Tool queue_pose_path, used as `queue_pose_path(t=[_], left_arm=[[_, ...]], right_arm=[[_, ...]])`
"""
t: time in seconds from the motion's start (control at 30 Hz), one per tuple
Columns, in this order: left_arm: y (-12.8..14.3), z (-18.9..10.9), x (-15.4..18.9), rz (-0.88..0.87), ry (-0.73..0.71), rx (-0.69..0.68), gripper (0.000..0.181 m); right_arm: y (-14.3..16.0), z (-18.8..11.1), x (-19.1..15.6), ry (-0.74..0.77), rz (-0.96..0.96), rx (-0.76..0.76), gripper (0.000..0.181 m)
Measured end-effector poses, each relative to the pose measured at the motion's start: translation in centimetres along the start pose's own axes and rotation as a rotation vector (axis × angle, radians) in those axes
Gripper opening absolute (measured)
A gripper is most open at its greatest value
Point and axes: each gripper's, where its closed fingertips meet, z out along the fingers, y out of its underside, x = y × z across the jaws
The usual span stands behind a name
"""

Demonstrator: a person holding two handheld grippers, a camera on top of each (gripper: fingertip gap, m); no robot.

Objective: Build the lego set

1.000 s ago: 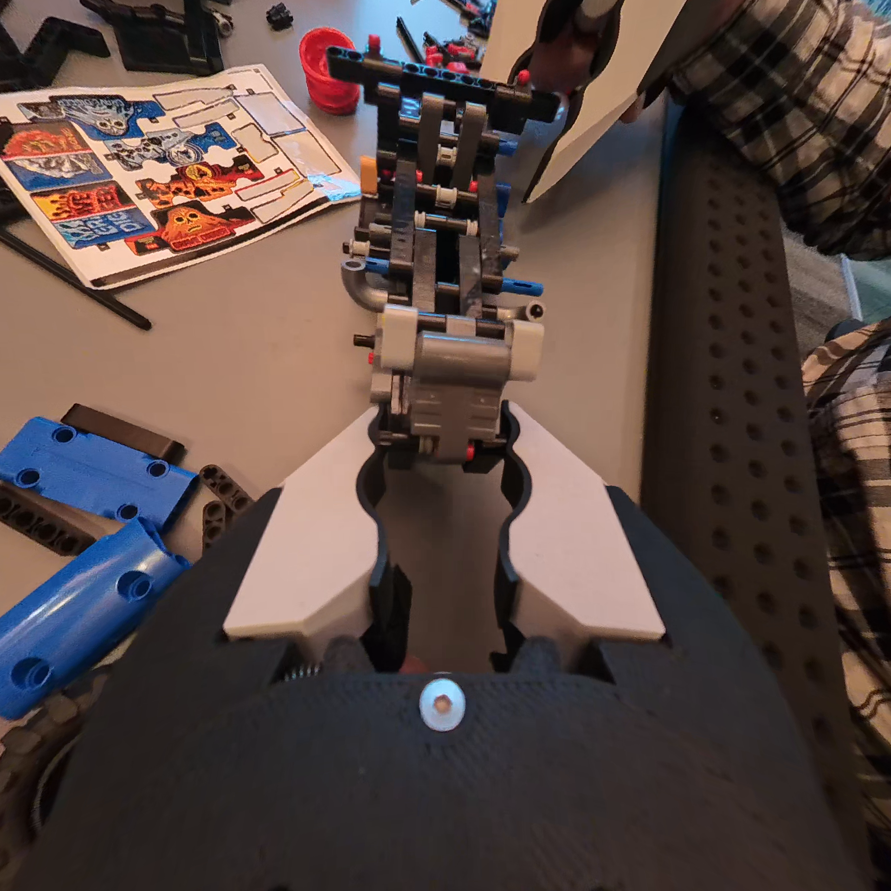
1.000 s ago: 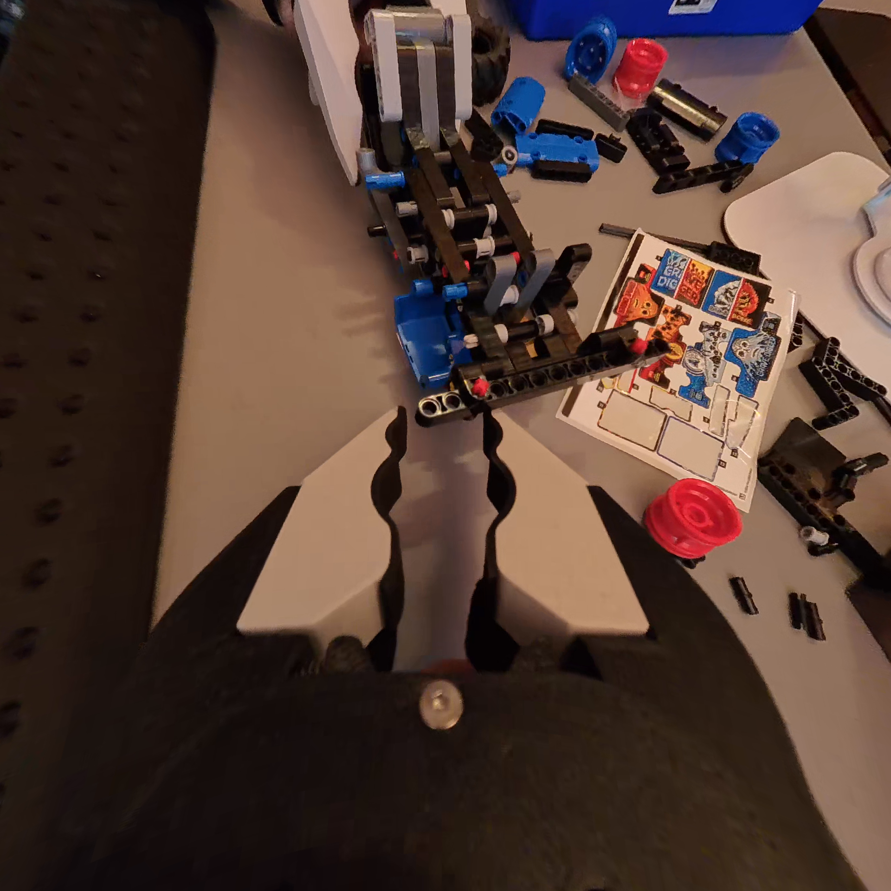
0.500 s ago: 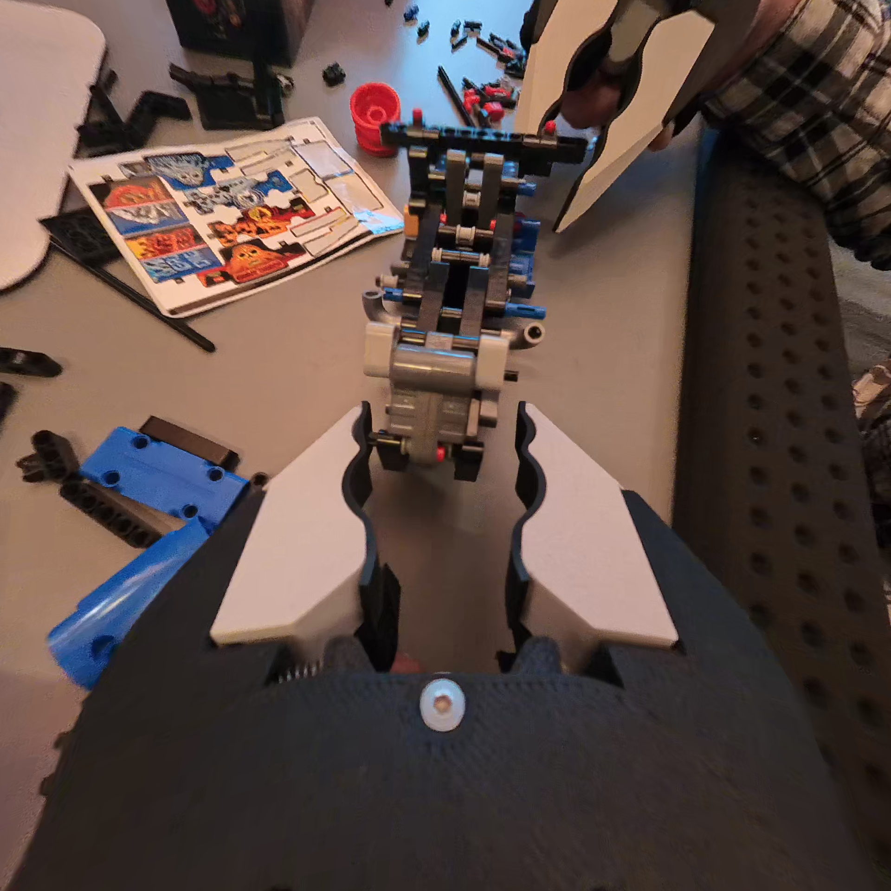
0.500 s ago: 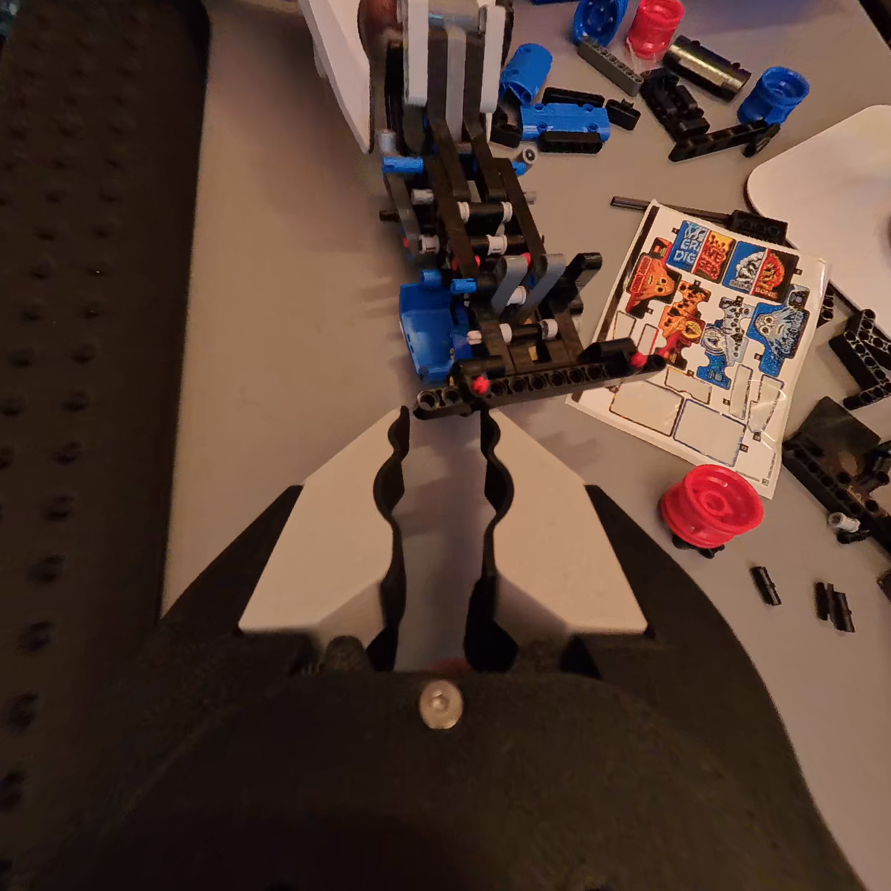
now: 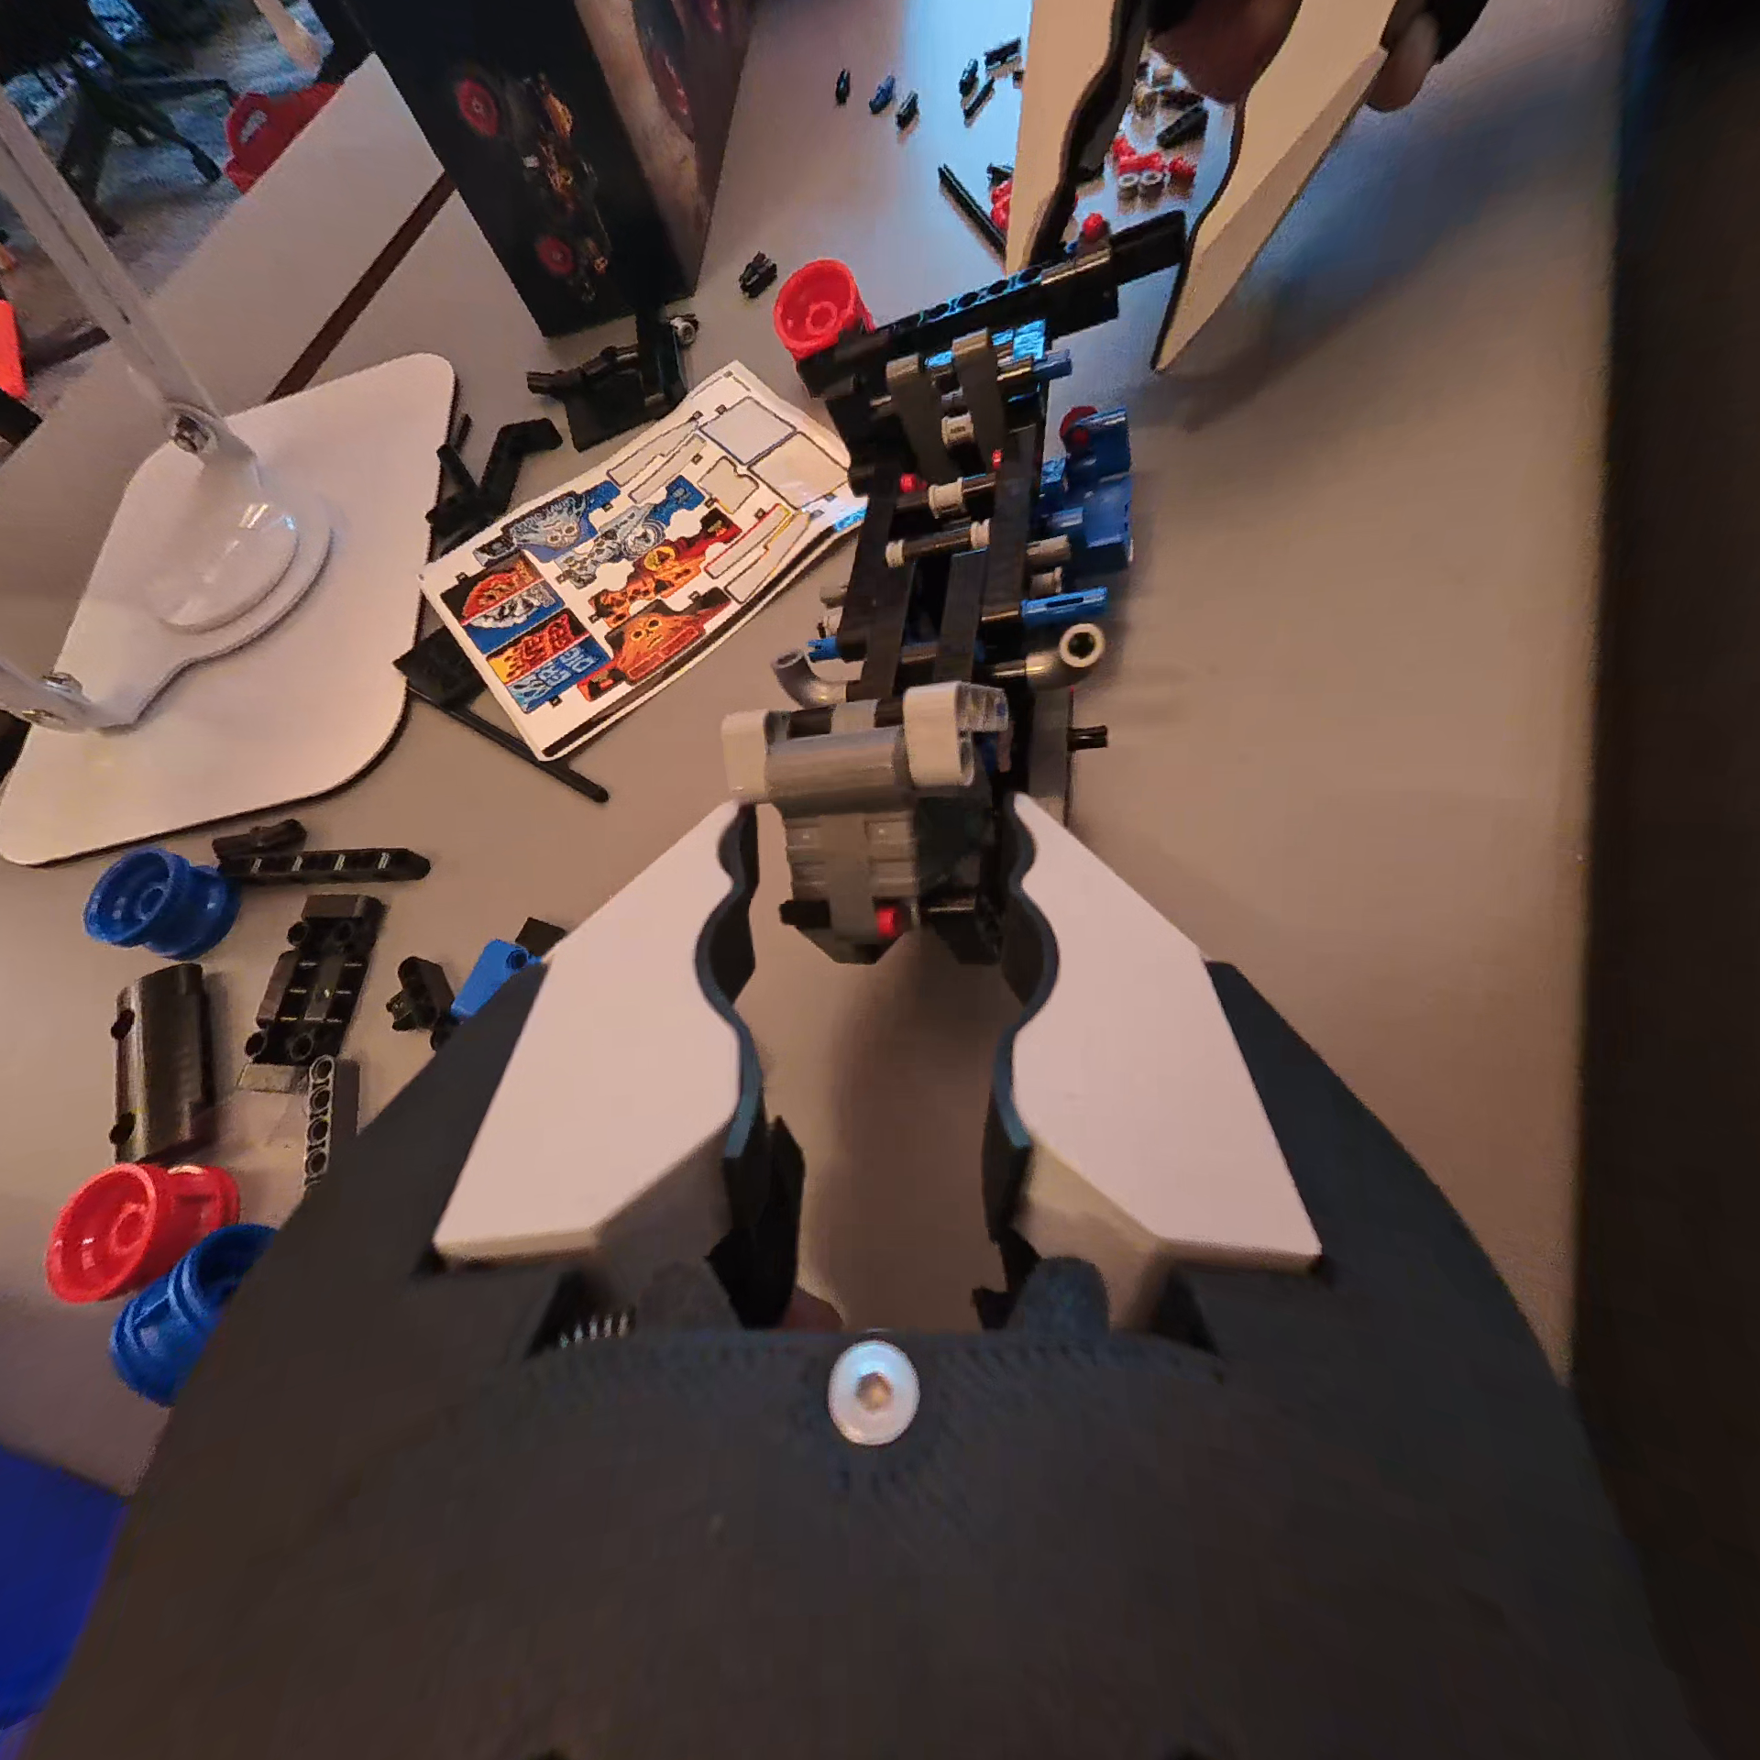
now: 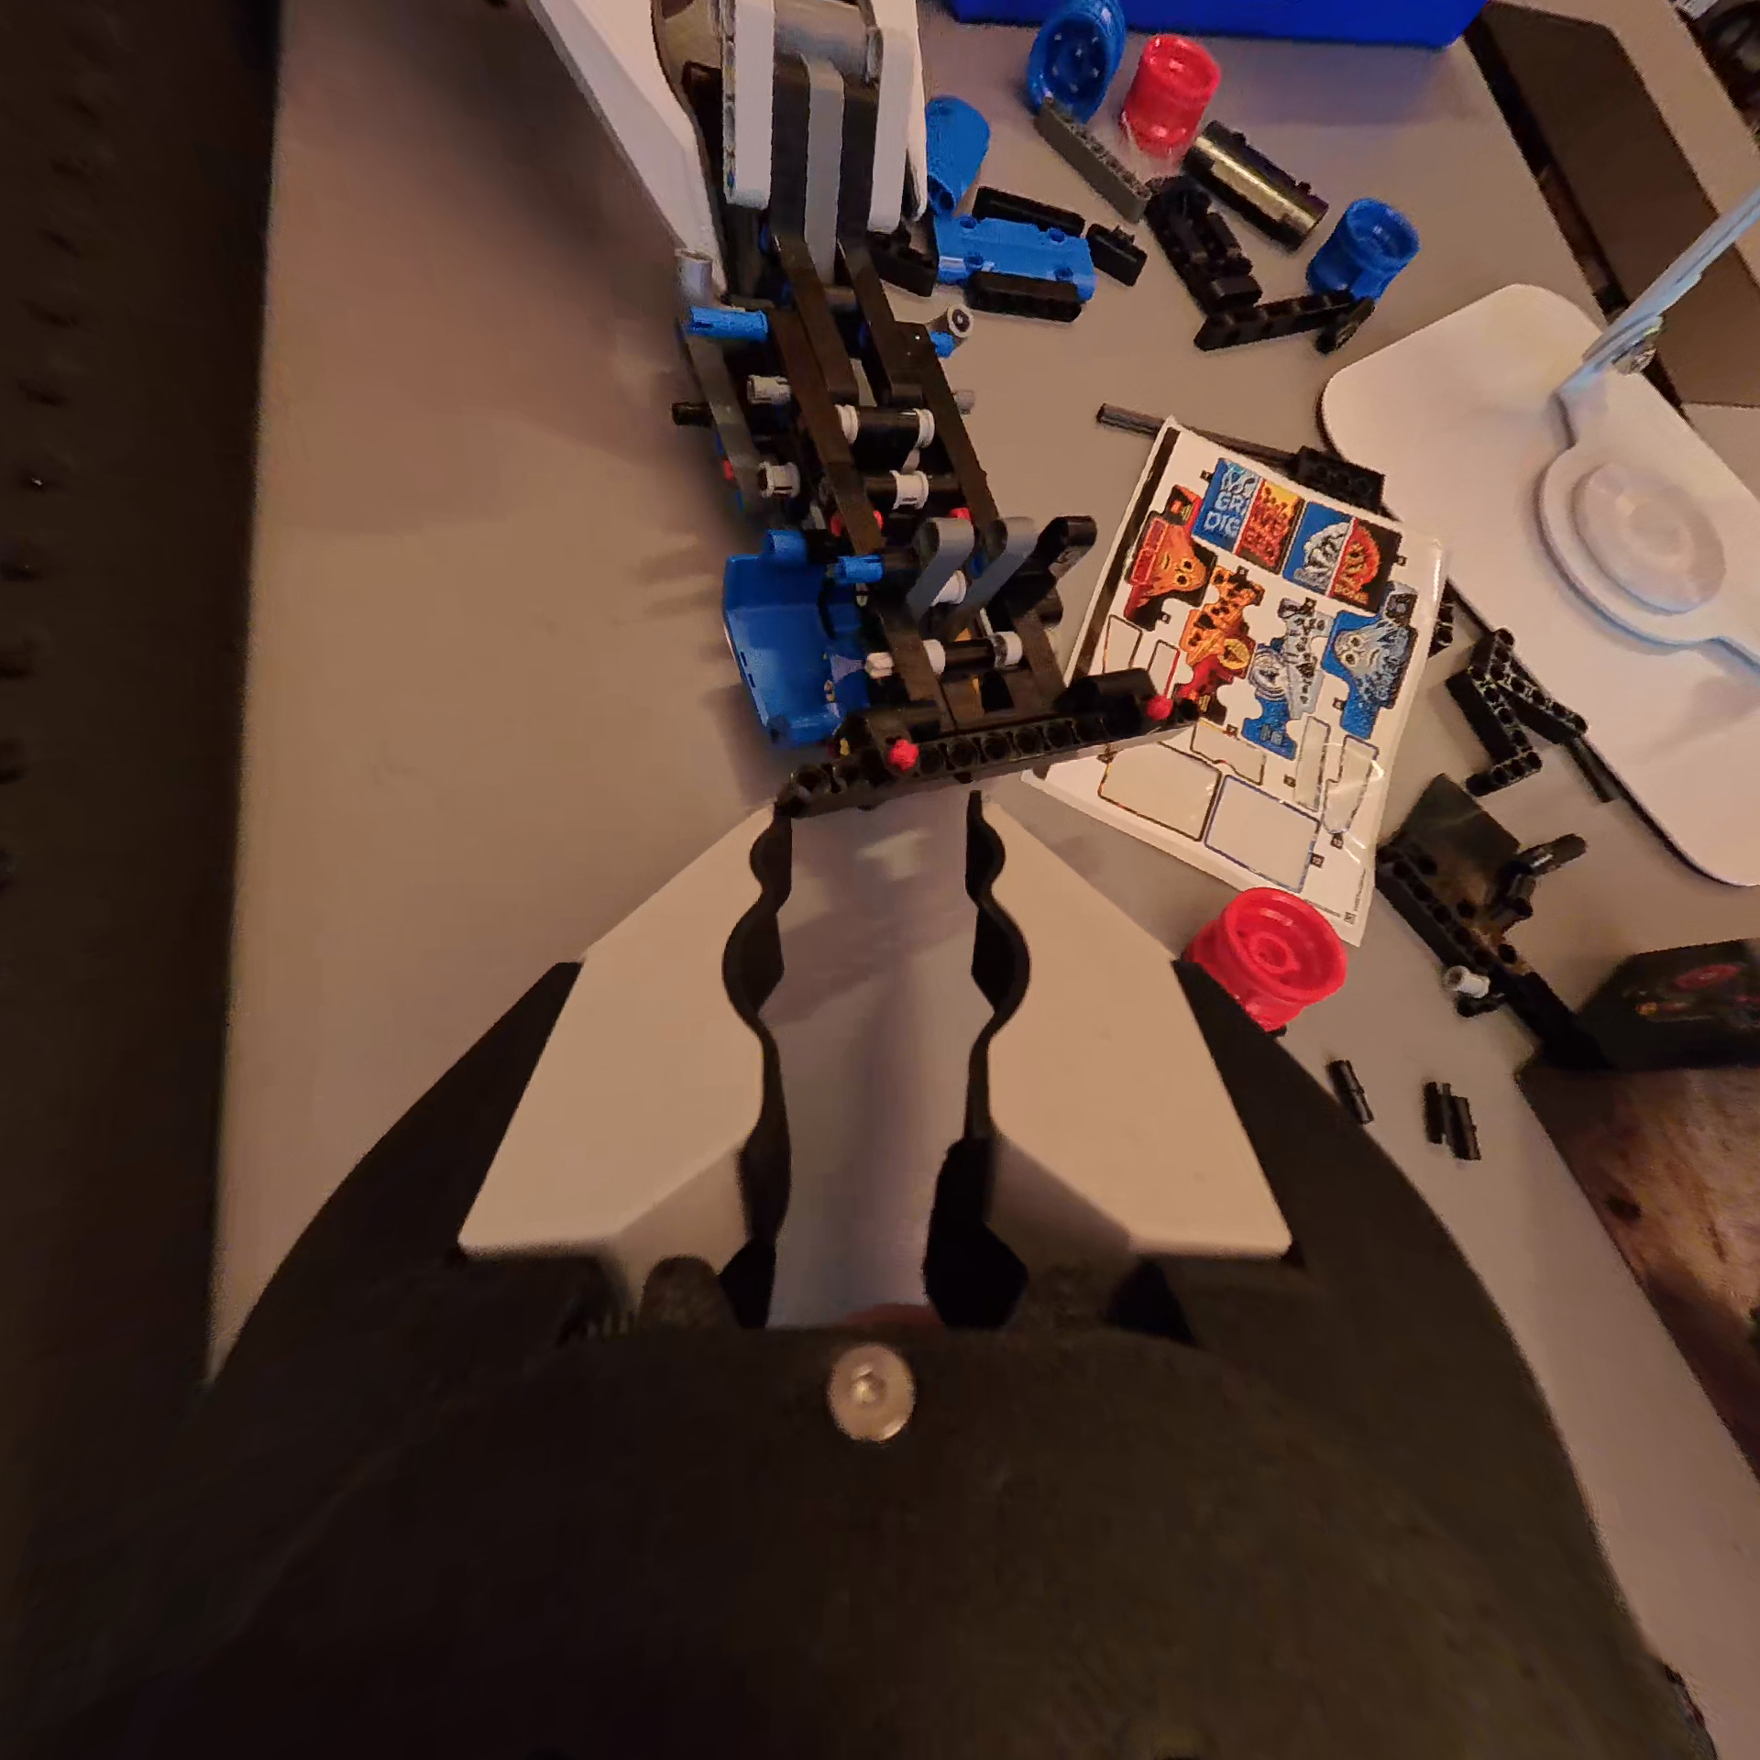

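Here the left gripper (image 5: pixel 871 857) stands wide open around the grey end of the lego chassis (image 5: pixel 962 571), its fingers not visibly touching it. The right gripper (image 6: pixel 876 819), open and empty, sits just at the black cross beam (image 6: pixel 981 752). The chassis rests tilted on the table (image 6: pixel 476 571) beside the sticker sheet (image 6: pixel 1257 657) — a nudge from either side could tip it.

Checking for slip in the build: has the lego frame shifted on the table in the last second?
Yes. In the left wrist view, the lego frame has twisted: its far black beam has swung right, away from the sticker sheet, and now tilts.
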Motion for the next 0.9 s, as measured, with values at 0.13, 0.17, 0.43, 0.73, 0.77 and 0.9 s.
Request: queue_pose_path(t=[0.13,0.17,0.43,0.73,0.77,0.9], left_arm=[[0.0,-0.1,-0.1,-0.018,0.004,0.007,0.047],[0.0,-0.1,-0.1,-0.022,0.007,0.007,0.047],[-0.5,-0.7,0.7,-0.142,0.117,0.048,0.044],[-1.3,-1.6,1.9,-0.333,0.289,0.105,0.035],[-1.0,-1.5,2.1,-0.331,0.295,0.089,0.035],[-0.7,-1.1,2.9,-0.341,0.330,0.063,0.031]], right_arm=[[-0.3,0.0,0.1,0.015,-0.019,0.011,0.031],[-0.3,-0.1,0.2,0.018,-0.020,0.013,0.031],[-1.0,-0.6,-0.3,-0.024,0.009,0.060,0.030],[-1.6,-1.6,-1.6,-0.119,0.045,0.106,0.030],[-1.5,-1.6,-1.7,-0.123,0.046,0.102,0.030],[-1.4,-1.5,-2.1,-0.158,0.063,0.096,0.025]])
